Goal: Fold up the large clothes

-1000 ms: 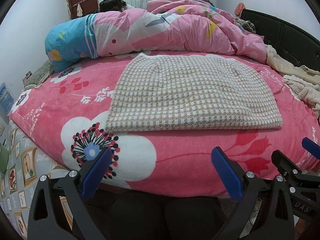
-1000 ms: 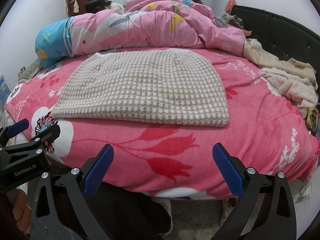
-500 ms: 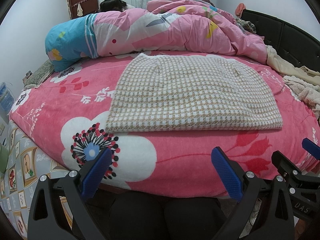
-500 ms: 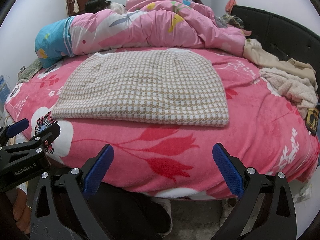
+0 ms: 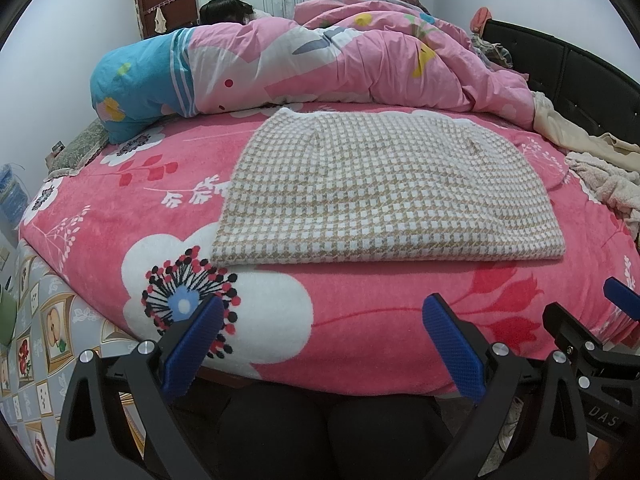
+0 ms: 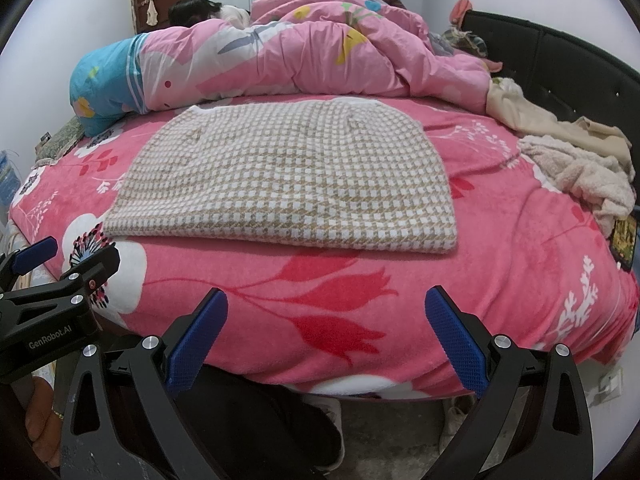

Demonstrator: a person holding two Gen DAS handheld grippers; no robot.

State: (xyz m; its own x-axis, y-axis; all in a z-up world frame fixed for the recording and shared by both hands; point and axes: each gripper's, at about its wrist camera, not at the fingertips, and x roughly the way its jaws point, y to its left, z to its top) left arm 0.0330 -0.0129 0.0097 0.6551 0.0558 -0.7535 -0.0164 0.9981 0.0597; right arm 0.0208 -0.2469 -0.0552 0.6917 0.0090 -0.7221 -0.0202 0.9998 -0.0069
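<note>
A beige-and-white checked knit garment (image 5: pixel 384 188) (image 6: pixel 284 178) lies folded flat in a rough rectangle on the pink flowered bed cover (image 5: pixel 120 208) (image 6: pixel 500 264). Both grippers hang off the near edge of the bed, short of the garment's front hem. My left gripper (image 5: pixel 322 344) is open, blue pads wide apart, nothing between them. Level with it, my right gripper (image 6: pixel 326 344) is open too and empty. The right gripper's fingertips (image 5: pixel 620 300) show at the right edge of the left wrist view, and the left gripper's fingertips (image 6: pixel 38 252) at the left edge of the right wrist view.
A bunched pink and blue duvet (image 5: pixel 312 64) (image 6: pixel 280 52) lies across the far side, a person partly under it and another behind. Cream clothes (image 5: pixel 600 176) (image 6: pixel 576 168) are piled at the right by the black headboard (image 6: pixel 560 72). My dark-clothed legs (image 5: pixel 320 432) are below the grippers.
</note>
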